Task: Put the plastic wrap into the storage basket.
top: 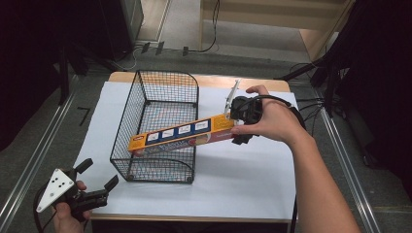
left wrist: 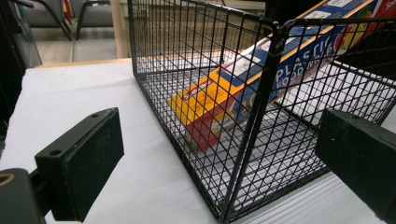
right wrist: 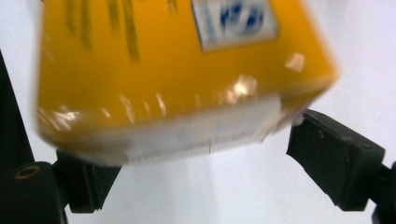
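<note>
High view is showing a black wire basket (top: 160,127) sitting on the white-covered worktop (top: 243,170) at the centre of the frame. A long yellow-and-blue plastic wrap box (top: 182,134) is lying tilted across the basket's right rim, its left end dipping inside the basket and its right end sticking out toward the right gripper (top: 241,121), just right of centre. The person's right hand (top: 272,120) is gripping that tool, with the forearm running down to the lower right corner.

Right gripper view is looking at the near end of the box (right wrist: 177,79), blurred and yellow, sitting between the two black fingers (right wrist: 334,158); a small gap is showing beside the right one, so I cannot tell whether they are pinching the box.

At the lower left of the high view, the left gripper (top: 99,182) is hanging just off the worktop's near corner, held by the left hand (top: 65,213), its fingers spread wide and gripping nothing. Left gripper view is facing the basket's corner (left wrist: 261,107), with the box (left wrist: 243,84) slanting down inside the mesh.
</note>
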### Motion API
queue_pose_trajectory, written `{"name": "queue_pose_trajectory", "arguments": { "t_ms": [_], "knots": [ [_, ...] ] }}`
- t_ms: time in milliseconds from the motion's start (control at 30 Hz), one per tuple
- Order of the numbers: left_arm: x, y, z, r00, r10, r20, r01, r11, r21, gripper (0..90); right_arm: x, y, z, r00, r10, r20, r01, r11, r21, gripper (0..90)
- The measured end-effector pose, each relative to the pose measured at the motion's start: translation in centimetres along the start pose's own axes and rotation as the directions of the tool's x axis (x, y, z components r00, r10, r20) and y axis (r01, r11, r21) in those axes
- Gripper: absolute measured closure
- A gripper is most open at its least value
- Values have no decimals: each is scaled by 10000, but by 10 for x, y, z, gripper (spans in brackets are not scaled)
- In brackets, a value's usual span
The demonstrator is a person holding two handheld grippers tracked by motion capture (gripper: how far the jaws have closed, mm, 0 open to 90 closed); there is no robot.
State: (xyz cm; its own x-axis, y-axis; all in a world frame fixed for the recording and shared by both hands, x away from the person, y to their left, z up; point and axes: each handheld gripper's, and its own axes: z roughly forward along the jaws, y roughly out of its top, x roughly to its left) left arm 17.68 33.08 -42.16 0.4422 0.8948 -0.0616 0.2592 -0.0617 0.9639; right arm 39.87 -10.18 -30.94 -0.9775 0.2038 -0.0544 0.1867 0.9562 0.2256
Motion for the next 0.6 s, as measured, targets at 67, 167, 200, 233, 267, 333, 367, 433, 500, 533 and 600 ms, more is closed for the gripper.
{"name": "queue_pose_trajectory", "arguments": {
  "t_ms": [67, 167, 200, 233, 267, 333, 367, 433, 500, 533, 600],
  "knots": [
    [0, 0, 0, 10000, 6, -8, -6, 10000, -1, 15, -1, -4, 3, 10000, 15, 11, -15, 10000, -49, 130],
    [0, 0, 0, 10000, 15, -9, -15, 10000, 1, 15, -1, -11, 6, 9998, 159, -98, -160, 9998, -143, 126],
    [0, 0, 0, 10000, 15, -9, -15, 10000, 1, 15, -1, -13, 8, 9996, 208, -181, -211, 9996, -189, 126],
    [0, 0, 0, 10000, 19, -10, -19, 10000, -4, 15, 0, -15, 10, 9995, 202, -240, -208, 9994, -264, 126],
    [0, 0, 0, 10000, 19, -10, -19, 10000, -4, 15, 0, -15, 10, 9995, 202, -240, -208, 9994, -264, 126],
    [0, 0, 0, 10000, 53, -5, -53, 10000, 15, 15, 2, -20, 15, 9993, 240, -281, -250, 9991, -348, 126],
    [0, 0, 0, 10000, 53, -5, -53, 10000, 15, 15, 2, -22, 16, 9992, 283, -268, -293, 9988, -385, 126],
    [-1, 0, 0, 10000, 78, 8, -78, 10000, 15, 15, 2, -28, 20, 9987, 368, -349, -384, 9982, -468, 126],
    [0, 0, -1, 10000, 77, -5, -77, 10000, 21, 15, 3, -33, 23, 9980, 520, -366, -538, 9973, -494, 127],
    [0, 0, 0, 10000, 64, -2, -64, 10000, 1, 14, 3, -36, 24, 9978, 542, -375, -561, 9971, -522, 127],
    [0, 0, 0, 10000, 35, -10, -35, 10000, 5, 15, 4, -43, 27, 9974, 572, -429, -596, 9966, -567, 129]
  ]
}}
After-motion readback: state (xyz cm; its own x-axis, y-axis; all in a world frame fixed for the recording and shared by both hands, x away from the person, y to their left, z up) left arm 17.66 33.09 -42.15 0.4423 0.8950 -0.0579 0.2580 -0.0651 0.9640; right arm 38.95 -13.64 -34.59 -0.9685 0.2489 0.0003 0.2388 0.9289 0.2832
